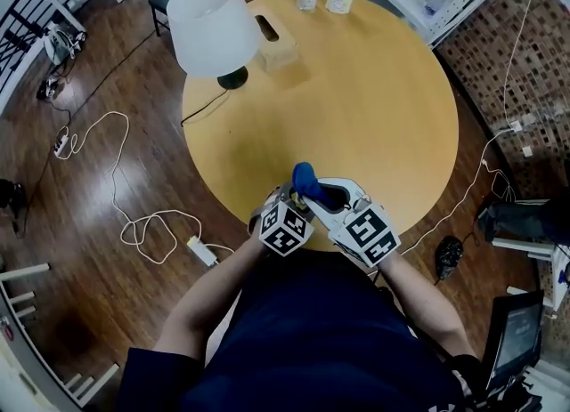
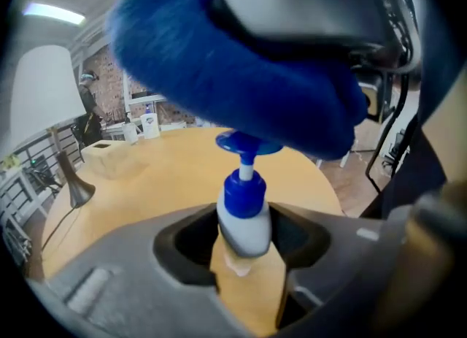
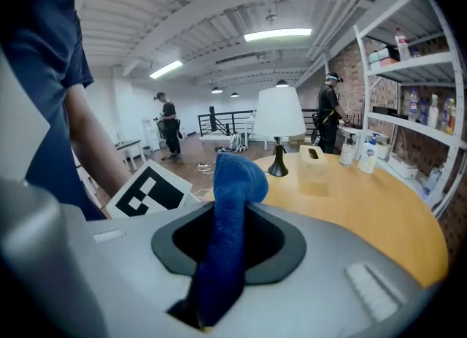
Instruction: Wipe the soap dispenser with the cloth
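Head view first. Both my claws are bunched up at the near edge of the round yellow wooden table [image 1: 374, 90], clear across the top from the white-shaded table lamp [image 1: 211, 23]. My left gripper [image 1: 291, 198] and right gripper [image 1: 328, 195] are nearly touching, and the fluffy blue cloth [image 1: 305, 179] pokes up between them. The bottle doesn't show from up here because the cloth and claws cover it.

Left gripper view: there's the white plastic soap dispenser with the blue pump [image 2: 244, 216], right between my left jaws, which are pinched in on its body. It looks held up off the table, well away from the lamp over on the left. I'd say I'm gripping it low so the neck and pump stay free for wiping. The cloth sits right on top of the pump head.

Right gripper view: my right jaws are clamped on a fold of the cloth, with a rounded wad sticking out past the tips. That makes a nice padded end to rub with, I reckon. The lamp stands behind it across the table. The dispenser is hidden from this side.
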The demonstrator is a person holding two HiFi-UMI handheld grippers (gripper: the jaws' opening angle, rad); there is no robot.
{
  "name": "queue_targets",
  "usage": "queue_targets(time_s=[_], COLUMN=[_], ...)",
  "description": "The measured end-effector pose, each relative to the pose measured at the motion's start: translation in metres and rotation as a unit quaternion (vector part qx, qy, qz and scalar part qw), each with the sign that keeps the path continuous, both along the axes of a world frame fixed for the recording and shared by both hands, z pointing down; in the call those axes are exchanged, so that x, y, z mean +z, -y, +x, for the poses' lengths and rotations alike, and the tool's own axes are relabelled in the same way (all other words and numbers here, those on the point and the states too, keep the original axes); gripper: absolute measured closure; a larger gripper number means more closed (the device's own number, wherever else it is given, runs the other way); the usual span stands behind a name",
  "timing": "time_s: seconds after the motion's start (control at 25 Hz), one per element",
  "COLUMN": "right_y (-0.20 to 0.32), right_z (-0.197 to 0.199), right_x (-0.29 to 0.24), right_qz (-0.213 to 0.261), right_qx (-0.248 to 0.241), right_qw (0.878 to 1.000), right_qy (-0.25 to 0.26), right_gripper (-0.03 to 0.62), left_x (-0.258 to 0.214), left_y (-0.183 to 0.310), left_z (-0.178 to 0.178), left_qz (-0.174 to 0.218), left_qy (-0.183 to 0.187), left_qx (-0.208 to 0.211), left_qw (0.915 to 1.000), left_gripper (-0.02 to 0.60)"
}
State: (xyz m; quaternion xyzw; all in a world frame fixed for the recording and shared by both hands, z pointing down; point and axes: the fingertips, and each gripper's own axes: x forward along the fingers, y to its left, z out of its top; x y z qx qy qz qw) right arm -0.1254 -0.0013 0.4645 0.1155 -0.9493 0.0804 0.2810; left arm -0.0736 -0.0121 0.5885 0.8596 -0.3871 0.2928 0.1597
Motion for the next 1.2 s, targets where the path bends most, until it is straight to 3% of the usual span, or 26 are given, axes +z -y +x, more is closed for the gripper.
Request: queue_targets(time_s=[0.16, 0.36, 0.52, 0.76, 1.0, 1.2], right_y=[0.021, 0.025, -0.005, -0.010, 0.041, 0.065], right_z=[0.010, 0.047, 0.054, 0.018, 0.043, 0.092], right_x=[0.019, 0.024, 0.026, 0.022, 0.029, 0.045], right_qz=[0.001, -0.046, -0.060, -0.022, -0.044, -0.111], right_qx=[0.031, 0.072, 0.056, 0.026, 0.107, 0.197], right_qw=[0.999, 0.996, 0.997, 0.999, 0.993, 0.973], right_qy=[-0.043, -0.018, -0.009, -0.005, 0.000, 0.043], right_gripper=[0.496, 0.494, 0.494, 0.496, 0.496, 0.496], left_x=[0.000, 0.001, 0.000, 0.002, 0.001, 0.001], left_y=[0.002, 0.001, 0.001, -0.001, 0.002, -0.009], left_z=[0.001, -0.001, -0.002, 0.002, -0.001, -0.004], left_qz=[-0.001, -0.005, -0.004, 0.000, -0.008, -0.017], left_qy=[0.000, -0.006, -0.002, 0.020, 0.021, 0.039], left_qx=[-0.002, -0.018, -0.020, -0.006, -0.008, 0.011], left_qw=[1.0000, 0.9998, 0.9998, 0.9998, 0.9997, 0.9990], left_gripper=[0.374, 0.374, 0.374, 0.374, 0.374, 0.351])
